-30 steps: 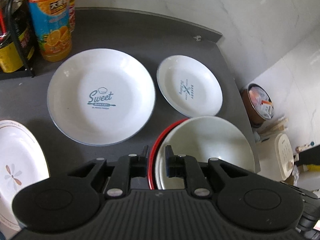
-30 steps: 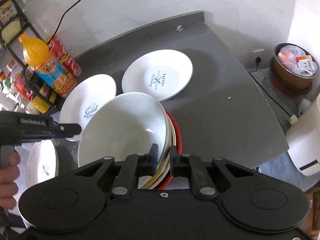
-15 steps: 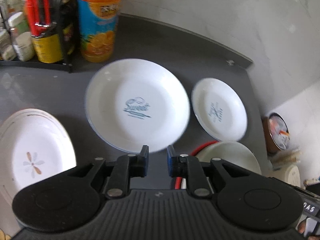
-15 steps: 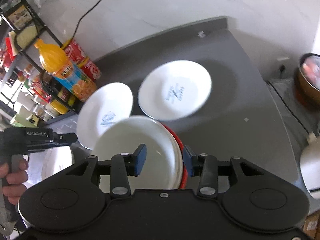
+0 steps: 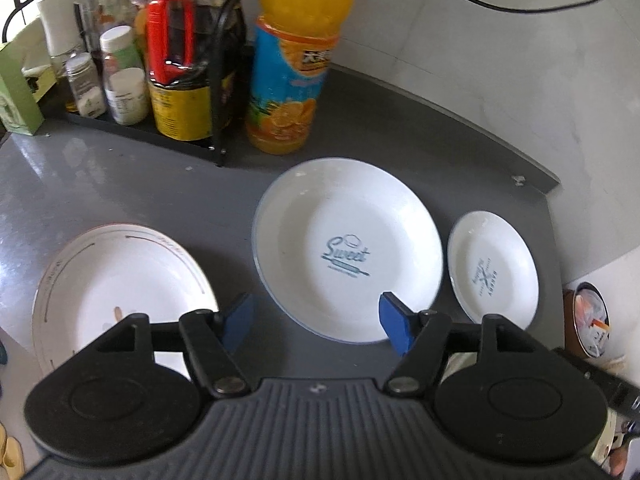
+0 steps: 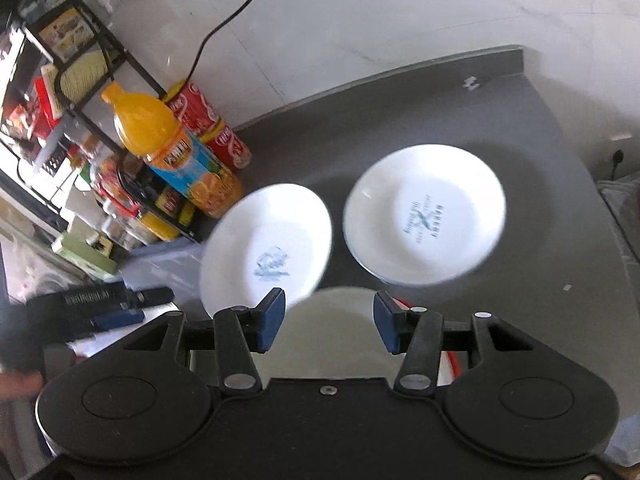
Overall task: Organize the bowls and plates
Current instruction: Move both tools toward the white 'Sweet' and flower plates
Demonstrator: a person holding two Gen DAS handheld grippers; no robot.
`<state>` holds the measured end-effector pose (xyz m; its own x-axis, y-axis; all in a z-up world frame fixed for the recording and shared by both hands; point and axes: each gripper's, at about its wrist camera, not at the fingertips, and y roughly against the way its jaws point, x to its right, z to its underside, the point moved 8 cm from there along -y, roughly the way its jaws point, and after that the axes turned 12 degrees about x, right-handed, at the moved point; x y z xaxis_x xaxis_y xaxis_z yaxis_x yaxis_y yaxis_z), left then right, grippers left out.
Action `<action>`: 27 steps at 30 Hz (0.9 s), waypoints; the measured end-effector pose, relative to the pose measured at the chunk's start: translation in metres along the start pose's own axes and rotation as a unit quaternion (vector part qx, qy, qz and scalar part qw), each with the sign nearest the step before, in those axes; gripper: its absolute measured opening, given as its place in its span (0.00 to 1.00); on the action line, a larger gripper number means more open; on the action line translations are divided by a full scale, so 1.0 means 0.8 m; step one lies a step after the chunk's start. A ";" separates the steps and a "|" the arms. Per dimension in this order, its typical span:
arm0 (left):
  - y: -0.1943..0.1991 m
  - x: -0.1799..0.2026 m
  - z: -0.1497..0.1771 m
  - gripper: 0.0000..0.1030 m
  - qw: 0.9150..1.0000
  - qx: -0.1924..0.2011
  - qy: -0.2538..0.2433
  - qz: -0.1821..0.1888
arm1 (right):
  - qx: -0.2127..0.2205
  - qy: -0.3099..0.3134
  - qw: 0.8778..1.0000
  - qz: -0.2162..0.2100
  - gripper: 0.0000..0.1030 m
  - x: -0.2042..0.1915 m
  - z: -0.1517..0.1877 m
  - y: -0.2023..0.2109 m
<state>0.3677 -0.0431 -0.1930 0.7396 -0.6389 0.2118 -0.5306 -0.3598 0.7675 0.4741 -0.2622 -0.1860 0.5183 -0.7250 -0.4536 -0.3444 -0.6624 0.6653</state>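
Plates lie apart on the dark grey table (image 5: pixel 400 148): a large white plate printed "Sweet" (image 5: pixel 348 250) mid-table, a smaller white plate with bakery print (image 5: pixel 493 265) beside it near the table's right edge, and a white gold-trimmed plate (image 5: pixel 120 280) near the left front edge. Bare table stays open between them. A stack of white bowls over a red rim (image 6: pixel 332 332) sits beneath the right tool (image 6: pixel 329 322). Both tools, left tool (image 5: pixel 316 322) included, are spread wide and grip nothing.
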 end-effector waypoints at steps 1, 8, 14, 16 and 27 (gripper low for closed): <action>0.000 -0.004 -0.001 0.66 1.000 0.001 0.003 -0.002 | 0.001 -0.001 1.000 -0.002 0.48 -0.004 -0.003 -0.004; -0.010 -0.030 -0.011 0.66 1.000 -0.001 0.009 -0.010 | 0.000 -0.008 1.000 0.004 0.48 -0.031 -0.011 -0.029; -0.033 -0.044 -0.023 0.65 1.000 -0.010 0.003 0.006 | -0.002 -0.024 0.999 0.034 0.48 -0.051 -0.003 -0.056; -0.044 -0.048 -0.028 0.65 1.000 -0.015 -0.004 0.018 | -0.004 -0.032 0.998 0.046 0.48 -0.054 0.001 -0.065; -0.097 -0.084 -0.050 0.60 0.997 -0.053 -0.022 0.050 | -0.012 -0.080 0.990 0.119 0.48 -0.071 0.020 -0.120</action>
<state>0.3761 0.0547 -0.2427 0.6656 -0.6975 0.2655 -0.5519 -0.2206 0.8042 0.4656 -0.1607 -0.2335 0.2940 -0.8814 -0.3698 -0.4225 -0.4668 0.7769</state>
